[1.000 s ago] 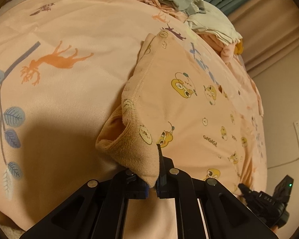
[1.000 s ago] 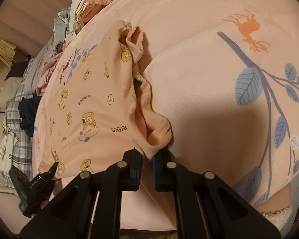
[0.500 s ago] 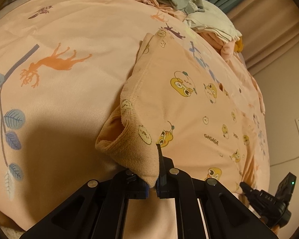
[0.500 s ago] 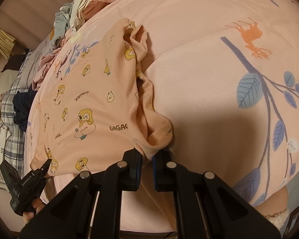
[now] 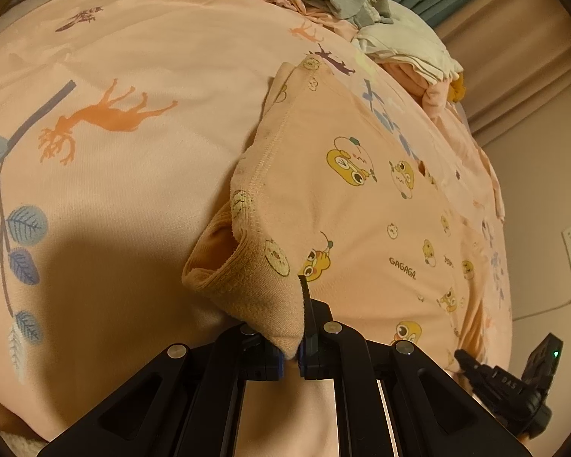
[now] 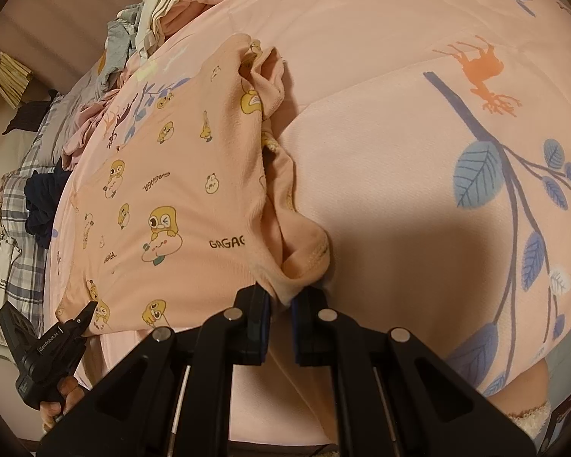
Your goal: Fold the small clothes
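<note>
While both grippers [image 5: 291,354] [image 6: 281,304] pinch its near corners, the garment [image 5: 361,209] stretches widthwise between them.

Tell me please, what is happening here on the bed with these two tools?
A person is folding a small peach garment with yellow cartoon prints on a bed cover with a deer and leaf pattern. Each hand holds a claw: the left claw and the right claw are each shut on one near corner of the garment. The garment lies mostly flat on the cover. A pile of other clothes waits at the far side.
</note>
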Motion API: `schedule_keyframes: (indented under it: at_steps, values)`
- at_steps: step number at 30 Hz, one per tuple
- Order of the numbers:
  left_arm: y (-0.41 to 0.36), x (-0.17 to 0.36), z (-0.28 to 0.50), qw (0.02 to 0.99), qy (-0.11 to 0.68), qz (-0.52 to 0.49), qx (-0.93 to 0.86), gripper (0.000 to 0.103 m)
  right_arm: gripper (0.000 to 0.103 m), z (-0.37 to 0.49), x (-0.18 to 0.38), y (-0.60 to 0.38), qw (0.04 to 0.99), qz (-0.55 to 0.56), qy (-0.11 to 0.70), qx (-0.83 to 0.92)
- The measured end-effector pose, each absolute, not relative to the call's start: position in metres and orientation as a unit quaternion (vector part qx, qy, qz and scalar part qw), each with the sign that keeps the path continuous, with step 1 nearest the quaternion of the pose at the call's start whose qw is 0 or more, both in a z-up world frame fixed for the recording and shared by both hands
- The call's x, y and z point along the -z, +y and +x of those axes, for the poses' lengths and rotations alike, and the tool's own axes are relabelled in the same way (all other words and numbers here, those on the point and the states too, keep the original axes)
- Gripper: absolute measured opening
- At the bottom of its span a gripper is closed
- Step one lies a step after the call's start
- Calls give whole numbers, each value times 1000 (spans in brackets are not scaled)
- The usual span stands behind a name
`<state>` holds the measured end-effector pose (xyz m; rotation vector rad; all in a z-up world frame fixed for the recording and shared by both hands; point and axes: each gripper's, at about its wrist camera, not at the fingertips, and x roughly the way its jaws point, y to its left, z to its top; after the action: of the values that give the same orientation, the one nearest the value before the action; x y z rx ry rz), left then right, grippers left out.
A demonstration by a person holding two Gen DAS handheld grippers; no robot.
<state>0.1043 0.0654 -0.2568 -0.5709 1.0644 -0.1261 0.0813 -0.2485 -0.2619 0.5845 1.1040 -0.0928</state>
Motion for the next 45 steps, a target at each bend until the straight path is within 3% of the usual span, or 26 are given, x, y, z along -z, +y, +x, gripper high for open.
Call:
schedule_keyframes:
  at_steps: [8, 15, 20, 28, 36, 39, 42, 43, 44, 45]
  values:
    - [45, 239, 106, 851, 481, -206, 42, 4, 16, 82, 252, -241, 805, 262, 531, 42]
    - [25, 206, 112, 890, 399, -198, 94, 4, 16, 69, 227, -249, 814, 279, 509, 14]
    - [-27, 196, 126, 897, 387, -152, 151, 3, 16, 55, 211, -270, 824, 315, 471, 6]
    - [-137, 207, 116, 866, 414, -74, 269, 3, 17, 42, 200, -304, 834, 328, 441, 38]
    - [-156, 227, 95, 844, 447, -30, 296, 3, 18, 35, 215, -331, 815, 367, 446, 41]
    - [-138, 212, 91, 840, 456, -47, 290, 3, 28, 38, 219, -328, 803, 388, 450, 29]
    - [-119, 187, 74, 868, 408, -35, 279, 3, 39, 45, 214, -317, 806, 387, 449, 6]
    - [-115, 183, 72, 874, 398, -28, 277, 5, 40, 49, 211, -312, 809, 380, 448, -3]
    - [-112, 178, 69, 880, 389, -17, 272, 21, 42, 53, 208, -307, 812, 375, 448, -10]
    - [-107, 175, 65, 884, 386, -7, 263, 29, 45, 58, 205, -301, 814, 369, 447, -22]
